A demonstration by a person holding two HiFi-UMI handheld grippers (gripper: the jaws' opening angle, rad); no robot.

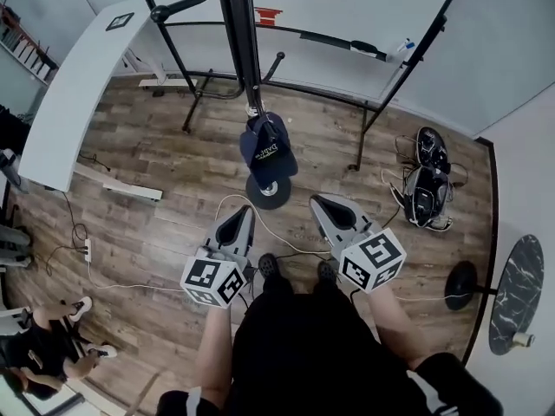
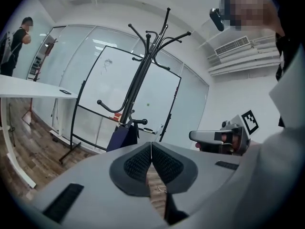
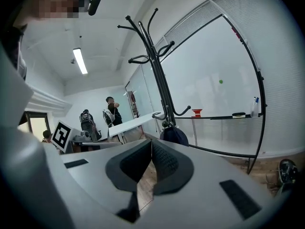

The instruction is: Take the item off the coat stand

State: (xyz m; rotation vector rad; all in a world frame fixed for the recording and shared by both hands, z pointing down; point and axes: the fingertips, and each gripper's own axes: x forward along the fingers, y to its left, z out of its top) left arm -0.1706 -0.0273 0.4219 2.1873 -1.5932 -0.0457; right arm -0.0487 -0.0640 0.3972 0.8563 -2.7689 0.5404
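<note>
Inspecting progress: nothing is done yet; the navy cap (image 1: 267,146) still hangs on a low hook of the coat stand (image 1: 236,24), just above the round base (image 1: 269,191), untouched. I hold the left gripper (image 1: 243,213) and the right gripper (image 1: 323,203) short of it, one to each side, both apart from the cap. The left gripper view shows that gripper's jaws pressed together with nothing between them; the right gripper view shows the same, tips meeting, empty.

Remaining, in my judgement: spread one pair of jaws; close the gap; pinch the cap; lift it clear of the hook.

Room for moving: the wood floor between me and the stand is open, save a white cable (image 1: 279,237) lying across it; the whiteboard frame (image 1: 362,146) stands behind and to the right of the pole; the shoes (image 1: 427,185) lie well off to the right; the white table (image 1: 74,94) is well off to the left. Upper hooks project overhead; I judge them no hindrance at the cap's low height.
</note>
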